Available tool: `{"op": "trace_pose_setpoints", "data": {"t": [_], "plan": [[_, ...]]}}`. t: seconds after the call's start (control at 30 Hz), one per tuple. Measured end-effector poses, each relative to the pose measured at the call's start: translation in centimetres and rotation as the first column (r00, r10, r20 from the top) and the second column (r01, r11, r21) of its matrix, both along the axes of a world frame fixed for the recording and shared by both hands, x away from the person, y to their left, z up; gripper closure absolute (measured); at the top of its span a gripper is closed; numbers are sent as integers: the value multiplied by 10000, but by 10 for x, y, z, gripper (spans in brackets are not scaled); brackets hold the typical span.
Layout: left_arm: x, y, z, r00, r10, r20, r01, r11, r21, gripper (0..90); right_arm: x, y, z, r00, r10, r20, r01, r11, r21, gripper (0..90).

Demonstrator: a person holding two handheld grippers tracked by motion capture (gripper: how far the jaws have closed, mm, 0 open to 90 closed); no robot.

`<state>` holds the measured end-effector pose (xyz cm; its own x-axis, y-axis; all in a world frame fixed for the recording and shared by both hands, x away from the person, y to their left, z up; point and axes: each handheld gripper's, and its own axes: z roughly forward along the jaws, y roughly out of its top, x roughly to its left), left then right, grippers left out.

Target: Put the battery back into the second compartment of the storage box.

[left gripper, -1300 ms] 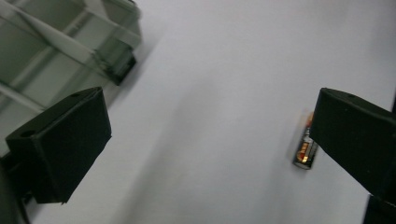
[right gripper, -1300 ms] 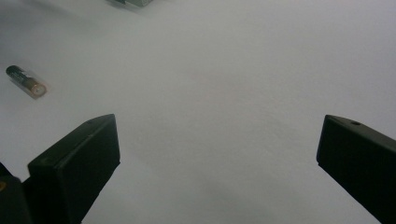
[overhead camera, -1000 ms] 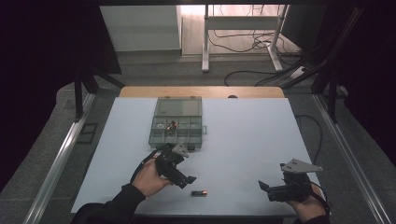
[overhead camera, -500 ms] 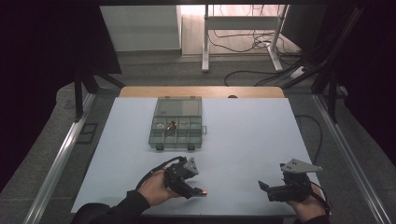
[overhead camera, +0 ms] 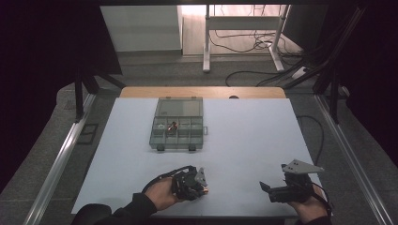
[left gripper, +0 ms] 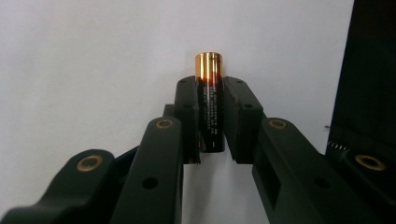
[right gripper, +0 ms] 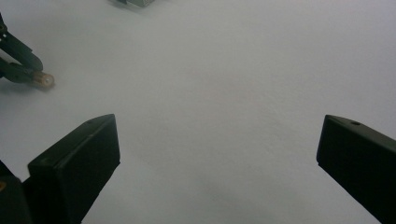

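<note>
A black battery with a copper end (left gripper: 209, 107) lies lengthwise between the jaws of my left gripper (left gripper: 210, 88), which is shut on it just above the white table. From the high view, the left gripper (overhead camera: 199, 186) sits near the table's front edge, left of centre, and the battery's bright tip (overhead camera: 206, 190) pokes out to the right. My right gripper (overhead camera: 264, 187) rests at the front right with its jaws wide apart. In the right gripper view, that gripper (right gripper: 217, 135) has bare table between its fingers, and the battery's end (right gripper: 45, 80) shows far left.
A clear plastic compartment box (overhead camera: 177, 147) stands mid-table toward the back, with small parts in some cells. A wooden strip (overhead camera: 202, 92) edges the table's far side. Metal rails (overhead camera: 61, 159) run along both sides, and cables lie on the floor beyond.
My left gripper moved from beside the box toward the front edge and to the right, came down over the battery lying there, and closed on it. The right gripper stayed put.
</note>
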<state>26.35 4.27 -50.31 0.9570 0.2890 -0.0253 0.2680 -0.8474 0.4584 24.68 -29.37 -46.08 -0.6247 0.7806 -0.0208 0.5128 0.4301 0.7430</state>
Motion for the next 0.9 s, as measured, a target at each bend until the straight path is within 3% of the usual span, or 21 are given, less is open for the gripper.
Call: {"op": "trace_pose_setpoints", "data": {"t": [0.13,0.9], "plan": [[6,7,9,9993,363,-98,-366,9986,-373,766,0,0,0,10000,0,-7,0,10000,2,0],[28,33,30,9860,1669,43,-1660,9828,-805,766,1,0,0,10000,16,-18,-16,10000,-11,0]]}}
